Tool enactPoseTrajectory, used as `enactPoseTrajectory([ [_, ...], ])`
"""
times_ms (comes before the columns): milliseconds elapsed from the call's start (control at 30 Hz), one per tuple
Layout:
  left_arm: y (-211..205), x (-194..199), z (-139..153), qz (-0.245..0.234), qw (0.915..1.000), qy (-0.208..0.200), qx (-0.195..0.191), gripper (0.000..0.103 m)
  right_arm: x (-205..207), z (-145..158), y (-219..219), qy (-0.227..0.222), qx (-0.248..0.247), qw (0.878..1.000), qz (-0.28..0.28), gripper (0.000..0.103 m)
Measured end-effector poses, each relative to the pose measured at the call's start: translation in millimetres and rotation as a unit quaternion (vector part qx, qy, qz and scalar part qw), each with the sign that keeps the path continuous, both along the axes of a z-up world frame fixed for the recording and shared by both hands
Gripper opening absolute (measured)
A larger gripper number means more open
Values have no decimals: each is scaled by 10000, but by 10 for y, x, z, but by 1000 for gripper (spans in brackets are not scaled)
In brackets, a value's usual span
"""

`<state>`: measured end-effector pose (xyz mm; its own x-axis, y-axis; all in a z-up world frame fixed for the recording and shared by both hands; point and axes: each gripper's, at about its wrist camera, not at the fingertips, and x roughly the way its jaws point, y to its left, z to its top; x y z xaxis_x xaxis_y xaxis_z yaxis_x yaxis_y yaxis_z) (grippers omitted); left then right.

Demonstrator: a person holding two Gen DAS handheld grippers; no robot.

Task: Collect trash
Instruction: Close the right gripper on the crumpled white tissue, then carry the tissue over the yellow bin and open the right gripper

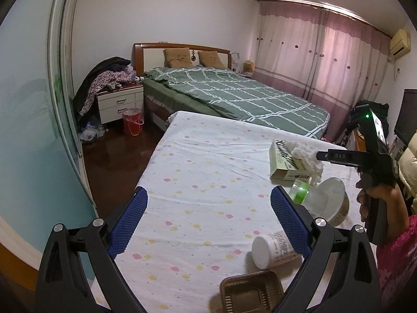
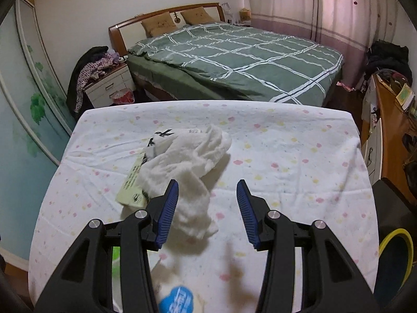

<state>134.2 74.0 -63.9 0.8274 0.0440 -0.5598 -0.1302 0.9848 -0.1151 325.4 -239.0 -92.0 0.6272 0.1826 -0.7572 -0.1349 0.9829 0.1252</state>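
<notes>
On the table with a dotted white cloth [image 1: 208, 172] lie a crumpled white tissue [image 2: 187, 161] over a pale green carton [image 1: 284, 161], a clear bottle with a green label [image 1: 299, 193], a paper bowl [image 1: 333, 203], a white jar on its side [image 1: 271, 247] and a brown plastic tray [image 1: 250, 292]. My left gripper [image 1: 208, 224] is open and empty above the table's near left. My right gripper [image 2: 207, 208] is open, just over the tissue's near end, holding nothing; it also shows in the left wrist view [image 1: 323, 156].
A bed with a green checked cover [image 1: 234, 96] stands beyond the table. A white nightstand [image 1: 120, 101] piled with clothes and a red bin [image 1: 133, 122] are at the far left. A yellow-rimmed bin [image 2: 396, 258] sits right of the table. A wooden desk [image 2: 391, 120] is further right.
</notes>
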Motion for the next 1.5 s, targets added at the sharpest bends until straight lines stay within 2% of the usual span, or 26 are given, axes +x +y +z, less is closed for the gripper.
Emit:
enactPoseTrajectory([
  [233, 22, 102, -56, 108, 9999, 118, 66, 94, 153, -140, 104, 190, -68, 9998, 86, 44],
  [433, 24, 143, -87, 157, 9997, 169, 106, 94, 225, -209, 146, 301, -75, 9994, 138, 33],
  [667, 6, 147, -98, 128, 9997, 198, 115, 94, 234, -209, 220, 291, -94, 9993, 206, 12],
  [800, 14, 157, -95, 119, 9997, 194, 116, 94, 213, -193, 193, 226, -22, 9996, 145, 7],
  [1100, -11, 149, -68, 45, 9998, 159, 110, 94, -84, 220, -11, -331, 207, 9992, 27, 6],
  [1333, -101, 101, -28, -85, 9999, 90, 110, 94, -627, 616, -337, -892, 349, 9953, -137, 6],
  [1500, -224, 74, -4, -228, 9996, 57, 135, 94, -1034, 772, -636, -1175, 402, 9917, -331, 6],
])
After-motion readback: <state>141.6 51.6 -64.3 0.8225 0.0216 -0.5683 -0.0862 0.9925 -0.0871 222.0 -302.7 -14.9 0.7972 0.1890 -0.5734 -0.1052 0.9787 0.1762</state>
